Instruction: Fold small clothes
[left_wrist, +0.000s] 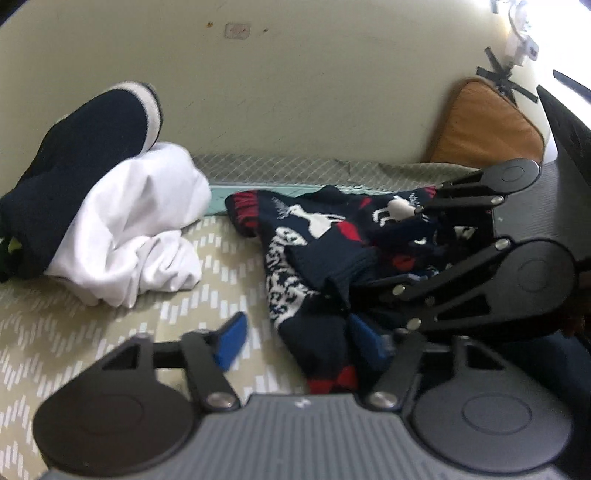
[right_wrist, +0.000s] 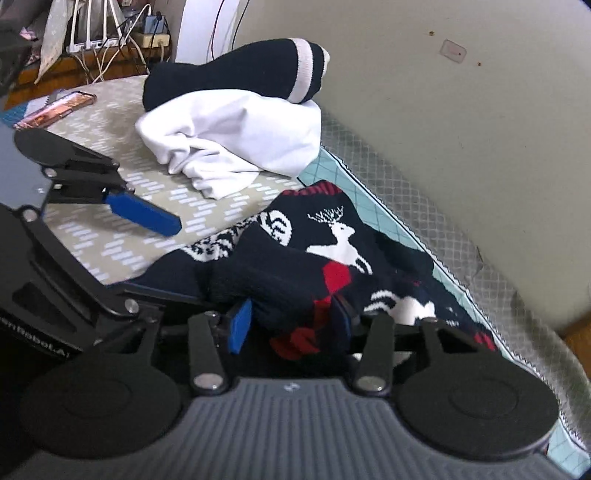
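Right gripper (right_wrist: 291, 325) is clamped on a navy fold of the reindeer sweater (right_wrist: 332, 254) lying on the patterned table (right_wrist: 110, 236); left gripper (left_wrist: 295, 332) gapes beside it (mid-fold, apparently). Next: carry that fold across. Behind waits a white garment (right_wrist: 236, 136)

Right gripper (right_wrist: 291, 325) near bottom centre, blue pads on either side of a bunched fold of the navy/red reindeer sweater (right_wrist: 332, 251), cloth filling the gap betw. them. Sweater spreads far-right over a teal cutting mat (right_wrist: 373, 210) by the wall. Left gripper (right_wrist: 147, 243) comes in from the left, jaws wide; upper blue finger (right_wrist: 144, 214) over the patterned tablecloth (right_wrist: 110, 243), lower one against sweater's left edge. Farther back: white garment (right_wrist: 236, 136) w/ navy striped-cuff knit (right_wrist: 240, 70) on top. Phone (right_wrist: 55, 110) far left.
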